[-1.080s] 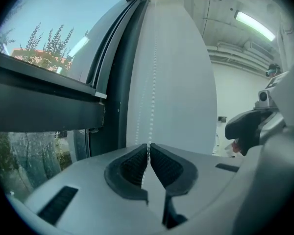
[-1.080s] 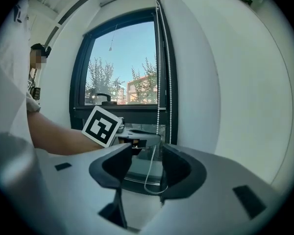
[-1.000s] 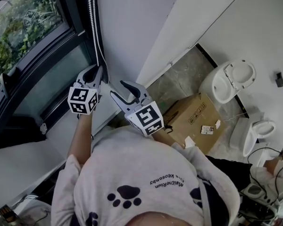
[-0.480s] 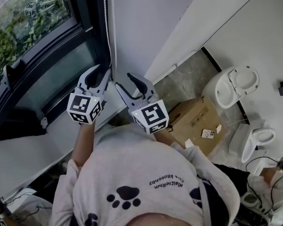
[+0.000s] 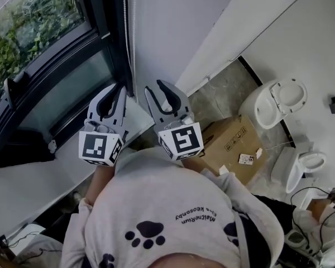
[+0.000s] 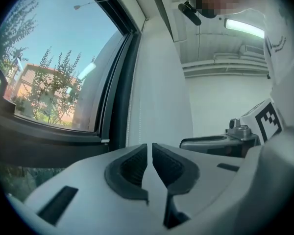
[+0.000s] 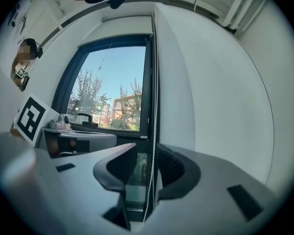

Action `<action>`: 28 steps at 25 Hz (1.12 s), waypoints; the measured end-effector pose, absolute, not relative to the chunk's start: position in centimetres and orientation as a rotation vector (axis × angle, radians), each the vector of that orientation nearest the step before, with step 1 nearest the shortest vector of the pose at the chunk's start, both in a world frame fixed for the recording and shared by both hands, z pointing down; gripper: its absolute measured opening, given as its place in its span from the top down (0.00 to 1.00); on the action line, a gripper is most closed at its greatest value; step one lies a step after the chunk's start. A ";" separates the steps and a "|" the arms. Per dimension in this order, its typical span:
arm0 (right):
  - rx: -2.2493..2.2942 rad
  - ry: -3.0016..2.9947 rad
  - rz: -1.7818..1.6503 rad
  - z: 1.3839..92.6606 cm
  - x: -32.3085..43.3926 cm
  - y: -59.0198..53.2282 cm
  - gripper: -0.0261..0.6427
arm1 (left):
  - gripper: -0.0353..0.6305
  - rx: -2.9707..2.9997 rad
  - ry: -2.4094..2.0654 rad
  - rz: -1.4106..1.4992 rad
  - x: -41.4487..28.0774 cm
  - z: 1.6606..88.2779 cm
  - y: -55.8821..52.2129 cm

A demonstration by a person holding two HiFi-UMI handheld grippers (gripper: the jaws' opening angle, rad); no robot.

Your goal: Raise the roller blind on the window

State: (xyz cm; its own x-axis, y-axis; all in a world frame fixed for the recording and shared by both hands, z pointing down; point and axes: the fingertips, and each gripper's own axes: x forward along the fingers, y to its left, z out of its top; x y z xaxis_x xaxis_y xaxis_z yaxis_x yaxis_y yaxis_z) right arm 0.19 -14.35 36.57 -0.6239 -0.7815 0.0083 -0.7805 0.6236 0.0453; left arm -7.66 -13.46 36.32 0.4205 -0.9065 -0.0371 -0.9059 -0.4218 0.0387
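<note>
In the head view, the person holds both grippers up side by side in front of the chest. They point at the right-hand edge of the window [image 5: 44, 49], where the dark frame meets a white wall [image 5: 173, 21]. The blind's bead cord [image 5: 125, 32] hangs in two thin strands down that edge. It drops out of sight just between the tips of the left gripper [image 5: 117, 89] and the right gripper [image 5: 155, 86]. A white sill [image 5: 33, 183] runs below the glass. On the floor to the right are a cardboard box [image 5: 229, 144] and a white toilet [image 5: 273, 99] with its lid up.

In the left gripper view, the jaws have just been closing and now stand almost together, with only a narrow slit between the ribbed pads. Nothing shows in that slit except the pale wall behind. The cord runs down just left of the slit and passes behind the left jaw. I cannot see it gripped. The other gripper and its marker cube sit at the right edge.

In the right gripper view, the jaws have also just been closing but are still clearly apart. The bead cord hangs straight down between them, close to the right pad, and neither pad is pressing on it. Beyond, the window glass shows trees, a building and blue sky. The cord rises along the frame towards the top of the opening.
</note>
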 end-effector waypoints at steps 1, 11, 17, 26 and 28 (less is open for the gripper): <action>1.377 -2.805 -0.070 36.2 0.5 -14.4 0.77 | 0.89 2.628 -1.705 -0.082 -7.9 36.1 -13.3; 1.543 -2.745 -0.197 34.7 2.1 -13.9 0.94 | 0.94 2.579 -1.804 -0.049 -8.4 36.3 -12.1; 1.565 -2.725 -0.199 35.5 1.8 -13.7 0.95 | 0.94 2.586 -1.840 -0.047 -8.6 36.0 -12.1; 1.559 -2.696 -0.151 36.2 1.7 -13.7 0.95 | 0.94 2.577 -1.837 -0.049 -8.9 36.3 -11.9; 1.557 -2.701 -0.155 36.1 1.6 -13.7 0.95 | 0.94 2.576 -1.835 -0.048 -9.0 36.4 -11.9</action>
